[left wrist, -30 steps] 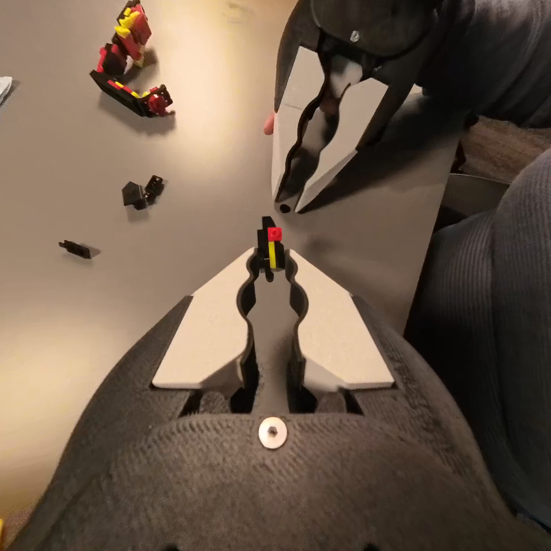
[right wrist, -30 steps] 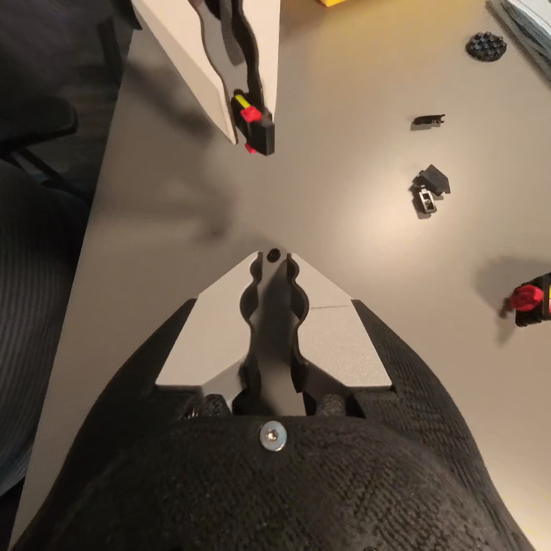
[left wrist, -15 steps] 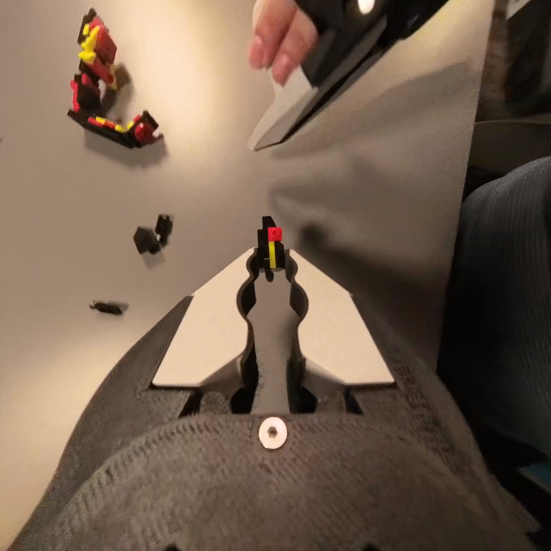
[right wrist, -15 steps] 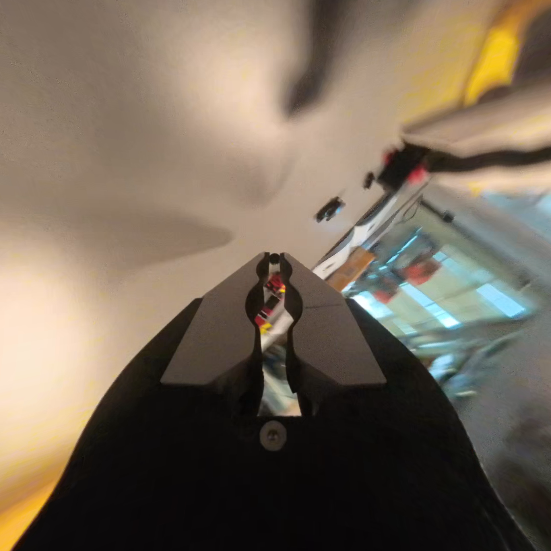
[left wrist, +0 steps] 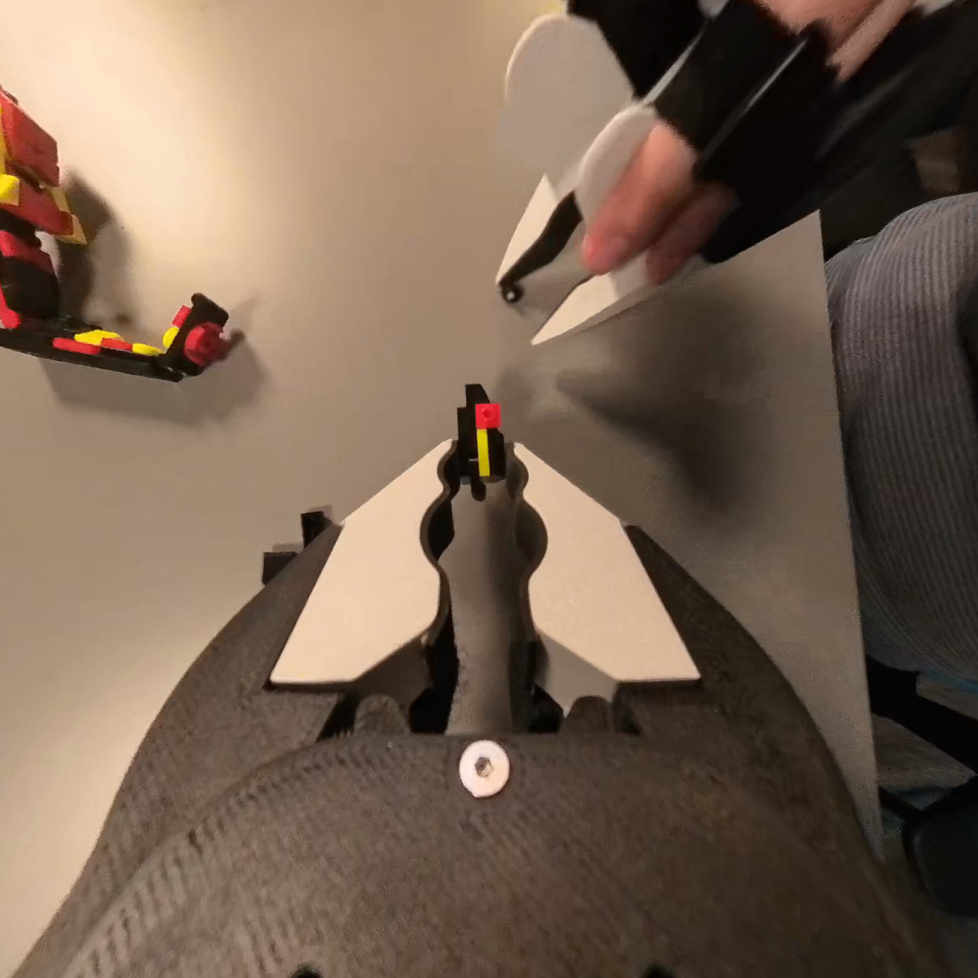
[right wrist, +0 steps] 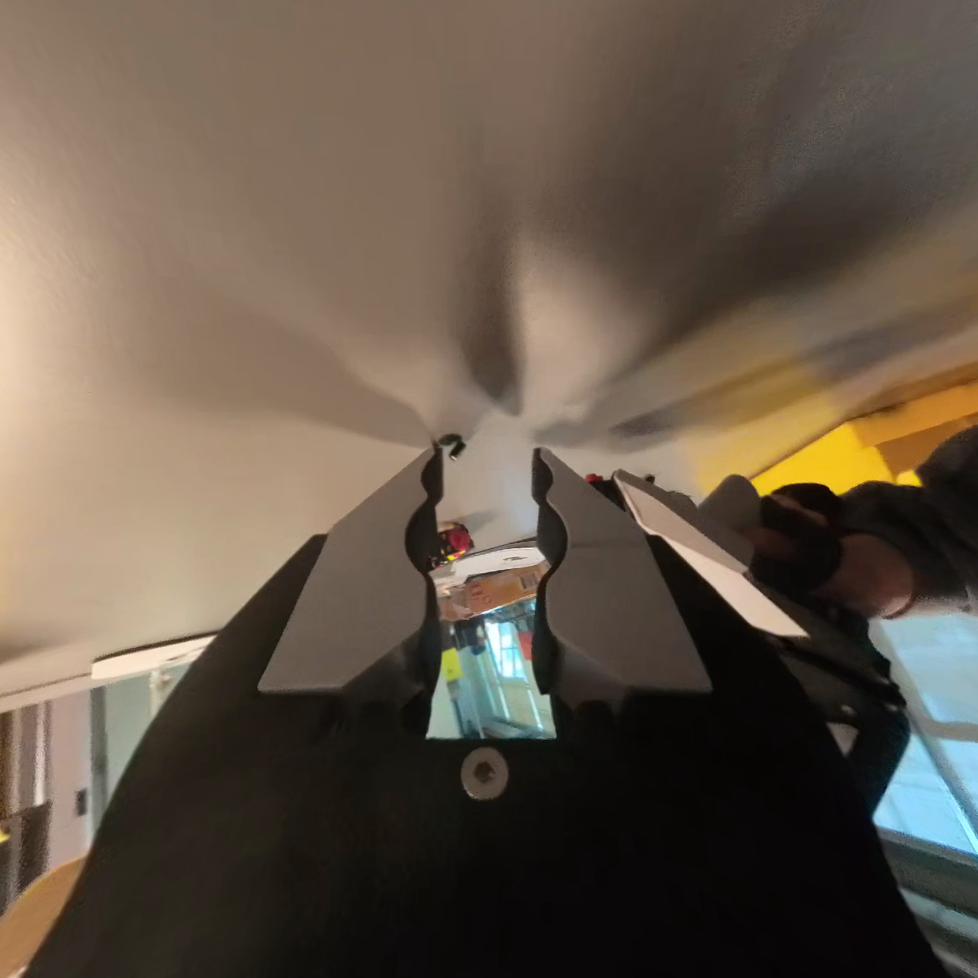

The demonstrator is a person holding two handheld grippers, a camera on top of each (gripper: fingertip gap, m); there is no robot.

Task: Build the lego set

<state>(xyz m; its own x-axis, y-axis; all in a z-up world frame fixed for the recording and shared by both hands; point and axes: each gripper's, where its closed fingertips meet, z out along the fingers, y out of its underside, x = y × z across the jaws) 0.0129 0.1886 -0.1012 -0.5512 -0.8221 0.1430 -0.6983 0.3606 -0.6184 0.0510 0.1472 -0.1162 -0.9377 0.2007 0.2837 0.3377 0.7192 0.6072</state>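
We pinch the small black, red and yellow brick sub-assembly in our left gripper; our right gripper is spread, a tiny black round stud at its fingertip, which we judge must next be seated on it.

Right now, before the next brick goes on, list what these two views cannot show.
- Left wrist view: the red, yellow and black lego model is cut off by the left edge.
- Left wrist view: two loose black pieces are half hidden behind the left gripper, which grips a small black, yellow and red assembly.
- Right wrist view: motion blur smears the table; whether the tiny black piece at the open right gripper touches its finger is unclear.
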